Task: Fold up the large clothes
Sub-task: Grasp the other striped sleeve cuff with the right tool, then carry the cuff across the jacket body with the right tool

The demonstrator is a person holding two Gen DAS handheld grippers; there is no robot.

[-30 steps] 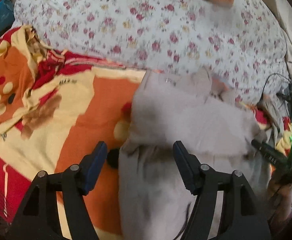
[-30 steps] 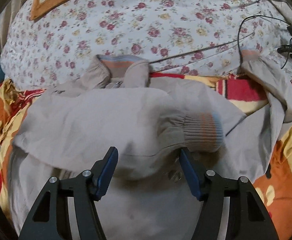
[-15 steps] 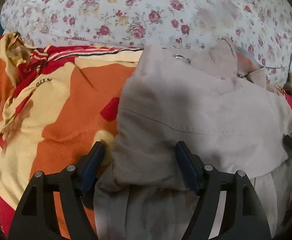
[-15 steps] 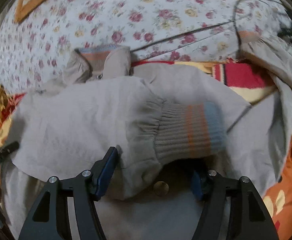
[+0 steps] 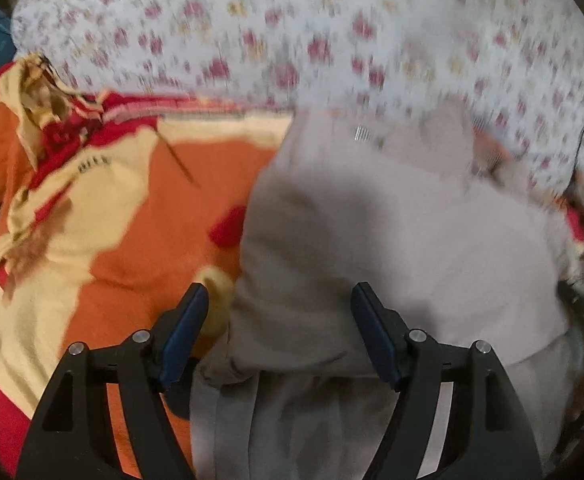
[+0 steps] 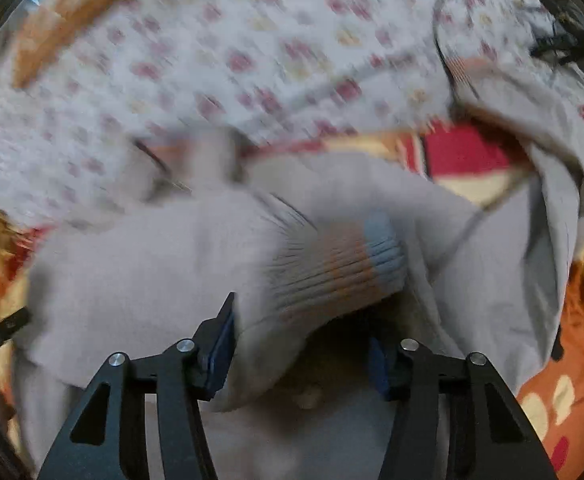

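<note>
Across the bed's orange blanket I risk my closing right tongs bunching the jacket by its ribbed cuff, while my left tongs stand apart around its edge.

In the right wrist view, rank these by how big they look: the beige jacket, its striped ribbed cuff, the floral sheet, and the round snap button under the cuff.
Largest to smallest, as they look:
1. Beige jacket and floral sheet: too alike to rank; the jacket is nearer the camera.
2. Striped ribbed cuff.
3. Snap button, blurred.
</note>
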